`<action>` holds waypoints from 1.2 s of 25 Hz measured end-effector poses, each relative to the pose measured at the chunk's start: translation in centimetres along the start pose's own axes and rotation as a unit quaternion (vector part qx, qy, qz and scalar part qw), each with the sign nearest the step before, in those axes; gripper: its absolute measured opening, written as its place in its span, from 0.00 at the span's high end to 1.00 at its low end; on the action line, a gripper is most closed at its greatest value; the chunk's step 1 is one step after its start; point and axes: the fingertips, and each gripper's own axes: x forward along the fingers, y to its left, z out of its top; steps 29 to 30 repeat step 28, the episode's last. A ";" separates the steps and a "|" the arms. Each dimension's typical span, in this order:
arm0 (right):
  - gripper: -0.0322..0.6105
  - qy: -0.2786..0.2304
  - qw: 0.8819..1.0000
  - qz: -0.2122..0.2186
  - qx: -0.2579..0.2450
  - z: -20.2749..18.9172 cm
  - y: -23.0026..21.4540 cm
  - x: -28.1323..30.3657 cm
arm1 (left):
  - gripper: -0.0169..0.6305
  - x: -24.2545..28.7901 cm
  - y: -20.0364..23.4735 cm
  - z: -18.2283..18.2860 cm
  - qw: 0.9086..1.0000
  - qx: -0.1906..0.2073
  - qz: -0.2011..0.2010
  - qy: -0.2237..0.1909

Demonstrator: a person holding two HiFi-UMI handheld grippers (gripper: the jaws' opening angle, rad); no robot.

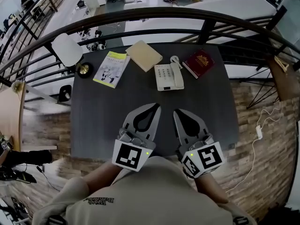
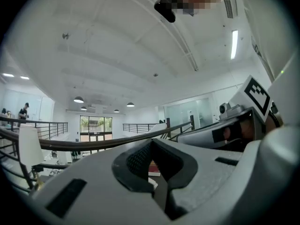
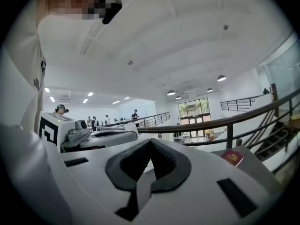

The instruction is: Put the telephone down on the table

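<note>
The white telephone lies flat on the dark table, at the far middle, with its handset resting on its right side. Both grippers hover over the near part of the table, well short of the telephone, and point toward it. My left gripper has its jaws together with nothing between them; in its own view the left gripper is shut too. My right gripper sits beside it, also shut and empty, as the right gripper shows in its own view.
A red book lies right of the telephone, and a tan book and a magazine to its left. A white lamp stands at the far left corner. A dark railing curves behind the table.
</note>
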 end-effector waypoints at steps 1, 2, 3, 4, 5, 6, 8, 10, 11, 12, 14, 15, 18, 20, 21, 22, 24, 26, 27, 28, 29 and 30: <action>0.95 0.003 1.000 -0.002 0.002 -0.3 0.0 -0.1 | 0.97 -0.2 0.0 -0.3 1.000 0.005 0.000 0.002; 0.95 0.006 1.000 -0.004 0.000 -0.6 0.0 -0.2 | 0.97 -0.4 0.0 -0.5 1.000 0.003 -0.001 0.004; 0.95 0.009 1.000 -0.005 -0.001 -0.8 -0.1 -0.3 | 0.97 -0.6 0.1 -0.7 1.000 -0.003 -0.002 0.008; 0.95 0.009 1.000 -0.005 0.000 -0.8 -0.1 -0.4 | 0.97 -0.7 0.2 -1.0 1.000 -0.011 -0.002 0.012; 0.95 0.009 1.000 -0.004 0.004 -0.7 -0.3 -0.4 | 0.97 -0.8 0.4 -1.2 1.000 -0.023 -0.001 0.017; 0.95 0.008 1.000 -0.005 0.006 -0.6 -0.4 -0.4 | 0.97 -0.8 0.6 -1.4 0.999 -0.038 0.000 0.023; 0.95 0.006 1.000 -0.009 0.003 -0.2 -0.6 -0.4 | 0.97 -1.0 1.0 -1.9 0.998 -0.061 0.000 0.032; 0.95 0.004 1.000 -0.014 -0.001 -0.1 -0.6 -0.4 | 0.97 -1.2 1.3 -2.1 0.997 -0.066 0.000 0.036; 0.95 0.004 1.000 -0.016 -0.002 -0.1 -0.6 -0.4 | 0.97 -1.3 1.4 -2.3 0.997 -0.066 0.000 0.038; 0.95 0.005 1.000 -0.018 -0.004 -0.2 -0.6 -0.4 | 0.97 -1.3 1.5 -2.4 0.997 -0.065 0.000 0.040; 0.95 0.007 1.000 -0.020 -0.005 -0.5 -0.5 -0.4 | 0.97 -1.3 1.7 -2.6 0.997 -0.064 0.004 0.043; 0.95 0.007 1.000 -0.021 -0.004 -0.6 -0.4 -0.4 | 0.97 -1.2 1.8 -2.6 0.997 -0.065 0.006 0.042; 0.95 0.005 1.000 -0.022 -0.004 -0.5 -0.2 -0.4 | 0.97 -1.0 2.1 -2.1 0.997 -0.069 0.009 0.036; 0.95 0.003 1.000 -0.021 -0.005 -0.3 -0.1 -0.3 | 0.97 -0.9 2.1 -1.9 0.997 -0.072 0.007 0.034; 0.95 0.003 1.000 -0.021 -0.006 -0.2 -0.1 -0.3 | 0.97 -0.8 2.0 -1.8 0.997 -0.074 0.006 0.034; 0.95 0.003 1.000 -0.020 -0.006 -0.1 -0.1 -0.2 | 0.97 -0.8 1.9 -1.9 0.997 -0.074 0.005 0.035; 0.95 0.003 1.000 -0.020 -0.007 0.0 -0.1 -0.1 | 0.97 -0.6 1.6 -1.9 0.997 -0.072 0.003 0.038; 0.95 0.005 1.000 -0.021 -0.008 -0.1 -0.1 0.0 | 0.97 -0.5 1.4 -1.9 0.997 -0.070 0.000 0.039; 0.95 0.005 1.000 -0.022 -0.008 -0.1 -0.1 0.0 | 0.97 -0.4 1.2 -1.9 0.997 -0.070 -0.001 0.039; 0.95 0.006 1.000 -0.022 -0.008 -0.1 -0.1 0.1 | 0.97 -0.3 1.1 -1.8 0.997 -0.070 -0.002 0.039; 0.95 0.006 1.000 -0.022 -0.008 -0.1 -0.1 0.1 | 0.97 -0.3 1.1 -1.8 0.997 -0.070 -0.002 0.039; 0.95 0.006 1.000 -0.022 -0.008 -0.1 -0.1 0.1 | 0.97 -0.3 1.1 -1.8 0.997 -0.070 -0.002 0.039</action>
